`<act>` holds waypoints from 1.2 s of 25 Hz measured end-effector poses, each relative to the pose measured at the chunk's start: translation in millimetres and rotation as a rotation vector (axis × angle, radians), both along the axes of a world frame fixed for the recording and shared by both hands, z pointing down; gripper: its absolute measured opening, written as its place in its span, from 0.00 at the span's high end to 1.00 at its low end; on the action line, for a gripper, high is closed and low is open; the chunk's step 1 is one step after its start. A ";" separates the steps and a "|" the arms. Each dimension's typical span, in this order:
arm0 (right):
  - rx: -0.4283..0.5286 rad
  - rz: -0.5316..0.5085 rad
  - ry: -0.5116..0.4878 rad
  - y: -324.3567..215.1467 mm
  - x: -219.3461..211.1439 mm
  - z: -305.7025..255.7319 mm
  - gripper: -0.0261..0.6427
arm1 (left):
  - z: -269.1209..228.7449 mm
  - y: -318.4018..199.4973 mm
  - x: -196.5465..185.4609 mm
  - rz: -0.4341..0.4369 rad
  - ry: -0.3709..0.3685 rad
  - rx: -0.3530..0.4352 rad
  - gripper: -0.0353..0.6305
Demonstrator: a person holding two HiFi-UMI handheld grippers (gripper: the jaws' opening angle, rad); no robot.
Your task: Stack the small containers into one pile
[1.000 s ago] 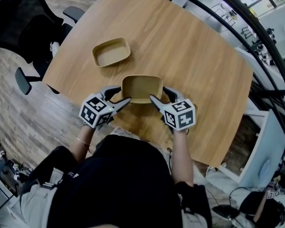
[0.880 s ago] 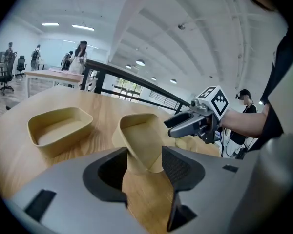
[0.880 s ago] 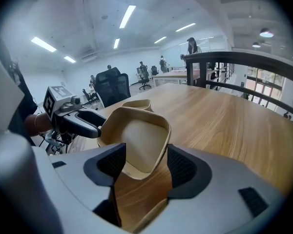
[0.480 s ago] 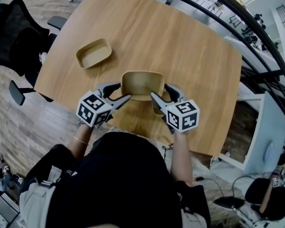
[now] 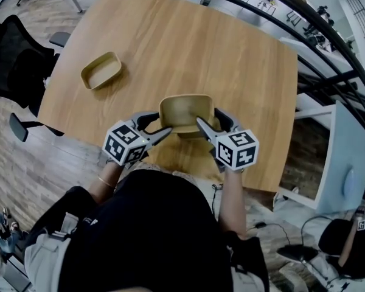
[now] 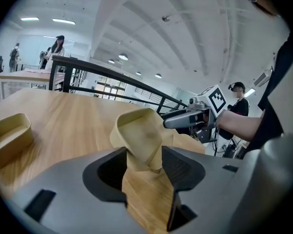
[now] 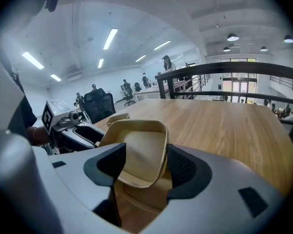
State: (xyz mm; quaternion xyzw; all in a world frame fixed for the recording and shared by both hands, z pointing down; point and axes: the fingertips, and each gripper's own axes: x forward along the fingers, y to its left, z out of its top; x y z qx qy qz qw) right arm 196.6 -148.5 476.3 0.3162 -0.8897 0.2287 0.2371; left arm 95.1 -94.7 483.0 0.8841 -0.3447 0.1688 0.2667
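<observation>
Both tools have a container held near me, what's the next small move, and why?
Probably ease the top container straight down into the lower container. The left tool and right tool each grip one end of it, and it looks tilted above the lower one, not seated. The third container lies off to the left.
</observation>
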 end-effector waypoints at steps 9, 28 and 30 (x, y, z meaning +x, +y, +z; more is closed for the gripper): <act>-0.019 0.013 0.007 -0.5 38.1 9.5 0.58 | 13.9 3.5 39.6 0.027 0.005 -0.041 0.63; -0.079 -0.005 0.052 1.1 56.4 37.3 0.58 | 41.5 10.5 59.3 0.035 -0.043 -0.107 0.63; -0.085 -0.003 0.060 1.1 57.3 39.9 0.58 | 43.8 10.0 59.8 0.037 -0.043 -0.113 0.63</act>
